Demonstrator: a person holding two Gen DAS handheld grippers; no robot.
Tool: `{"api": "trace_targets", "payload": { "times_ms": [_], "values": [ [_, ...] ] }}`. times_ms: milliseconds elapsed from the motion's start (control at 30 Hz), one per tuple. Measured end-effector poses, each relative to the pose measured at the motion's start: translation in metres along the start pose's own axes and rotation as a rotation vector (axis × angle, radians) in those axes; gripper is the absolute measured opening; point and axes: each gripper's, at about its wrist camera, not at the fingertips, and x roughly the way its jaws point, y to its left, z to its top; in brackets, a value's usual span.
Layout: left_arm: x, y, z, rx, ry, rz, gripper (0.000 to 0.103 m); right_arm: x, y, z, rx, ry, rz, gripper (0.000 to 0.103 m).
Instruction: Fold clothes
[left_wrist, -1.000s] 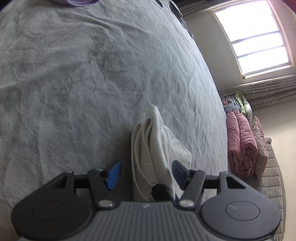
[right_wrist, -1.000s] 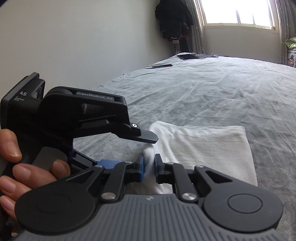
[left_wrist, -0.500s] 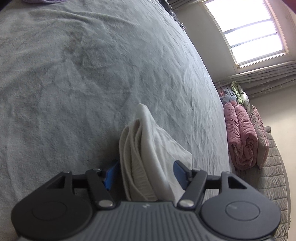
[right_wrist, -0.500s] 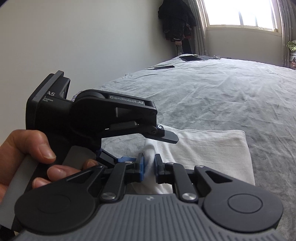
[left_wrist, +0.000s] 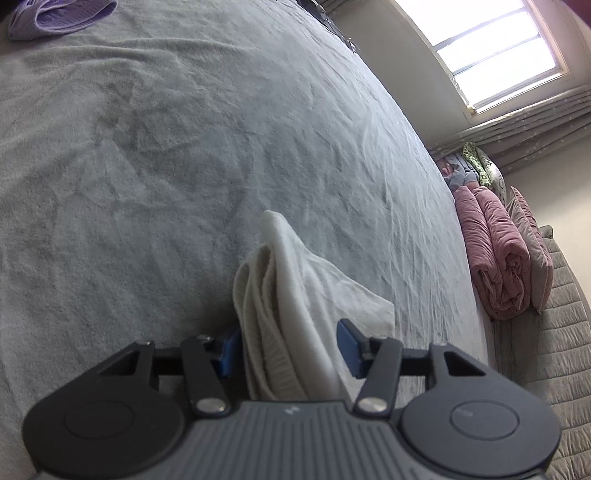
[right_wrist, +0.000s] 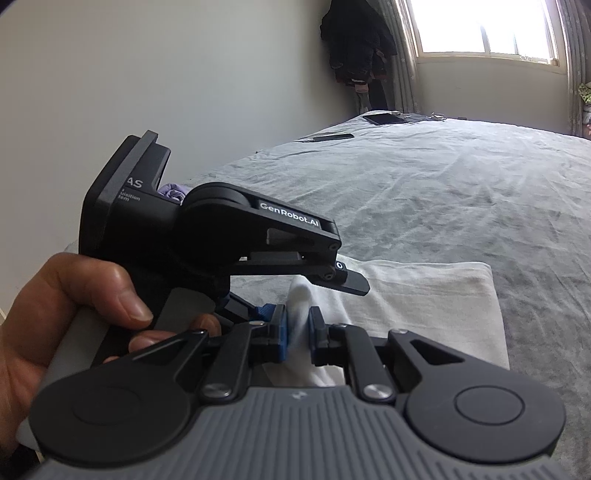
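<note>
Grey bed (left_wrist: 184, 166), white garment (left_wrist: 295, 295) near edge

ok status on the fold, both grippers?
Right gripper shut on white garment. Left gripper open, jaws straddling its raised folded edge. Garment mostly flat on grey bedspread. Nothing in the way; purple clothing far off.

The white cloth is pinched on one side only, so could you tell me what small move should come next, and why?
Probably close the left gripper: its jaws stand open around the cloth, while the right gripper already pinches its edge.
</note>
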Motion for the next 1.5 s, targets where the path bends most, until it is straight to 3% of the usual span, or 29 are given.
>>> {"api": "trace_targets", "payload": {
  "times_ms": [233, 333, 533, 900, 1100, 1500],
  "values": [
    [0.0, 0.003, 0.003, 0.006, 0.002, 0.027, 0.032, 0.003, 0.002, -0.003, -0.002, 0.01, 0.004, 0.013],
    [0.0, 0.005, 0.004, 0.012, 0.005, 0.033, 0.026, 0.003, 0.003, -0.006, 0.014, 0.021, 0.021, 0.021],
    [-0.001, 0.008, 0.007, 0.019, 0.011, 0.042, 0.025, -0.015, -0.009, -0.007, 0.058, 0.025, 0.072, 0.034],
    [-0.001, -0.002, 0.002, 0.049, -0.018, 0.072, 0.026, -0.029, -0.061, -0.009, 0.111, 0.021, -0.038, 0.034],
    [0.001, 0.001, 0.001, 0.026, -0.028, 0.061, 0.026, -0.017, -0.084, -0.008, 0.158, 0.065, 0.0, 0.034],
    [0.004, -0.005, 0.0, 0.04, -0.043, 0.086, 0.024, -0.031, -0.122, -0.019, 0.21, 0.06, -0.085, 0.034]
  ]
}}
